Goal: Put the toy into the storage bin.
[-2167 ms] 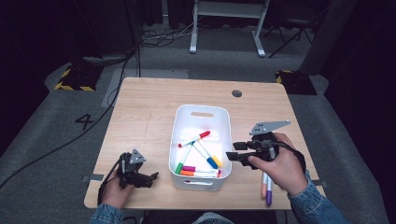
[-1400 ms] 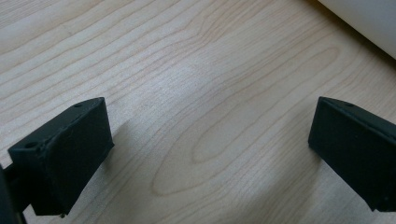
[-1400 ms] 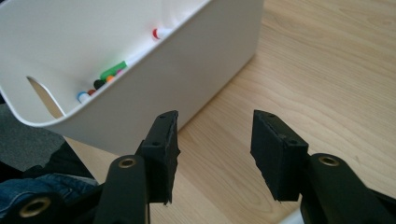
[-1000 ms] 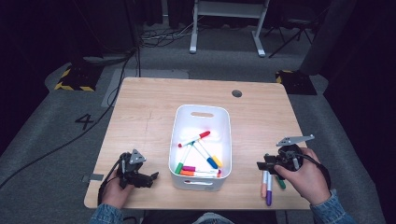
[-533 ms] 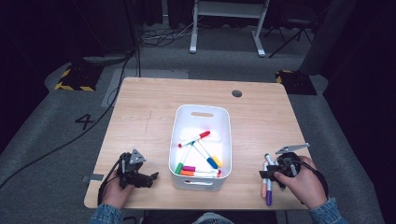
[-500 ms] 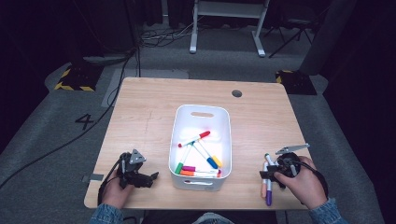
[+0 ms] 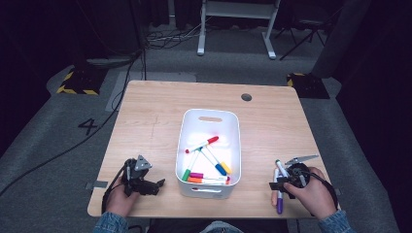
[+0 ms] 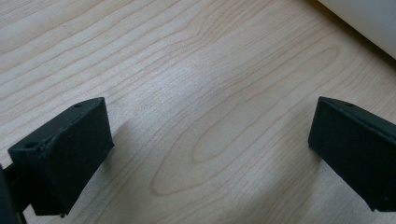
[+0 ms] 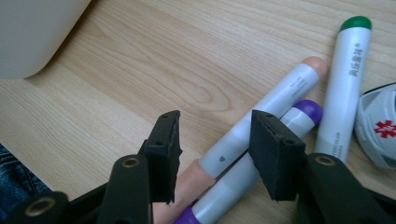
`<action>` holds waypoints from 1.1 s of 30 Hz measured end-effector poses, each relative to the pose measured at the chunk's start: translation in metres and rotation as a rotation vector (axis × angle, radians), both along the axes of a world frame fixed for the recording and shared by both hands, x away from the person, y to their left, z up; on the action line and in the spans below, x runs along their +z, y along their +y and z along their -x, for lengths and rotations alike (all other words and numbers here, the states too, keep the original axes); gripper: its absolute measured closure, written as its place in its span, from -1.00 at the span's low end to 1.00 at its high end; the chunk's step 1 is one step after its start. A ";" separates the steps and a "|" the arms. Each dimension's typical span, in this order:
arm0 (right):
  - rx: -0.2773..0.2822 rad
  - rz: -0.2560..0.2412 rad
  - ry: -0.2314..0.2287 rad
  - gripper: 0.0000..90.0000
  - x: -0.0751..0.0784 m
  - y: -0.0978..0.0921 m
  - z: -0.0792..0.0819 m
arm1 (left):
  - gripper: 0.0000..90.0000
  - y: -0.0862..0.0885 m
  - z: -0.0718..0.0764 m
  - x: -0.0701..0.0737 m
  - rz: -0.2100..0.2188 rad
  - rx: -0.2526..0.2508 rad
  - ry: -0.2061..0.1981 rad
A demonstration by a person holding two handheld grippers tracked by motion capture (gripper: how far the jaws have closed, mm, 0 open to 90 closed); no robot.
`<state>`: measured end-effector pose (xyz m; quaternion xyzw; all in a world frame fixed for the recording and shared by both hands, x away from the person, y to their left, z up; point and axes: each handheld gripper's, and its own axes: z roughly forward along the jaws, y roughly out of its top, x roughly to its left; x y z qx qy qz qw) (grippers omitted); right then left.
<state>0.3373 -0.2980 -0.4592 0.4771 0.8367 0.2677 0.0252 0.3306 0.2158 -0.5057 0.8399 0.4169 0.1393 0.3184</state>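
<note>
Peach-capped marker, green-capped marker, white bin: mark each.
peach-capped marker (image 9: 275,105), right gripper view, mid white barrel.
green-capped marker (image 9: 344,70), right gripper view, white barrel below the cap.
white bin (image 7: 210,112), high view, far rim.

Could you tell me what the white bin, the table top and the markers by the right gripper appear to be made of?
The white bin looks like moulded plastic: smooth, slightly glossy walls, rounded corners, a cut-out handle. The table top shows pale wood grain with a matt finish; whether solid wood or laminate cannot be told. The markers seem plastic too: smooth printed white barrels with coloured caps.
</note>
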 end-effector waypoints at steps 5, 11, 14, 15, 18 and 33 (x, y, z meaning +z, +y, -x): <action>0.012 0.000 -0.006 0.24 -0.004 0.004 -0.001 | -1.00 0.000 0.000 0.000 0.000 0.000 0.000; 0.020 0.012 -0.005 0.30 -0.010 0.013 -0.005 | -1.00 0.000 0.000 0.000 0.000 0.000 0.001; 0.035 0.013 -0.010 0.38 -0.012 0.022 -0.007 | -1.00 0.000 0.000 0.000 -0.001 -0.001 0.000; 0.046 0.020 -0.023 0.46 -0.013 0.029 -0.010 | -1.00 0.000 0.000 0.000 0.000 0.000 0.000; 0.052 0.031 -0.032 0.55 -0.013 0.038 -0.012 | -1.00 0.000 0.000 0.000 0.000 0.000 0.001; 0.079 0.083 -0.058 0.72 -0.011 0.053 -0.017 | -1.00 0.000 0.000 0.000 -0.001 -0.001 0.000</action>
